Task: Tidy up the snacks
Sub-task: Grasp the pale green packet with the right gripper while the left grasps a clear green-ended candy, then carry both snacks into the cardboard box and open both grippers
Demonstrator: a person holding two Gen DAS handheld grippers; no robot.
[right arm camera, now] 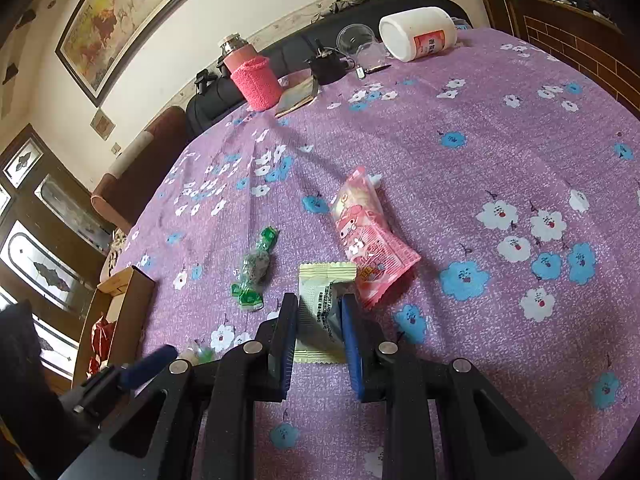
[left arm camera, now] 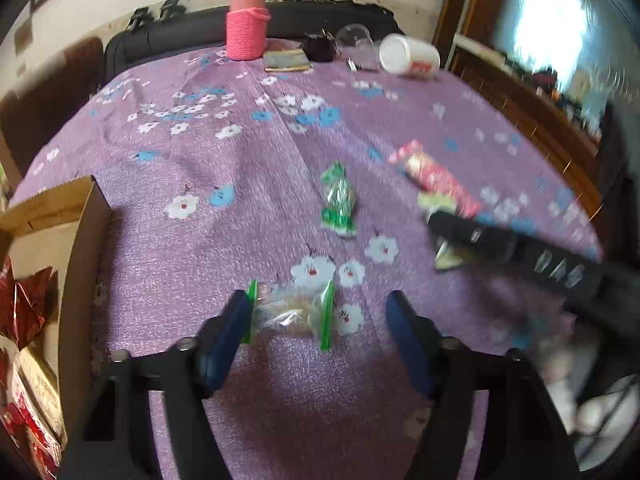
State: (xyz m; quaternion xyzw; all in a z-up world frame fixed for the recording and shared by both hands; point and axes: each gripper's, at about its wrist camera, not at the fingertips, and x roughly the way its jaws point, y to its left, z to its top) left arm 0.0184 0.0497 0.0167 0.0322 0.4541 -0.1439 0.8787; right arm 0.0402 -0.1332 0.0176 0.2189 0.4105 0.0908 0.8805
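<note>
On the table (right arm camera: 500,128), a pale packet (right arm camera: 320,312) lies between the right gripper's fingers, a cartoon pouch (right arm camera: 368,236) just behind-right, a twisted candy (right arm camera: 254,270) left. A cardboard box (left arm camera: 76,248) sits at the left edge; a flask (right arm camera: 250,74) and tipped jar (right arm camera: 418,32) stand far back.

Matt floral cloth tablecloth (right arm camera: 480,152), glossy plastic snack wrappers (right arm camera: 368,240), brown cardboard box (left arm camera: 80,240)

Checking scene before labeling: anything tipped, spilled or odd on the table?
The white jar at the table's far edge lies on its side, nothing visibly spilled. Snack packets lie scattered flat on the purple tablecloth; nothing looks damaged.
</note>
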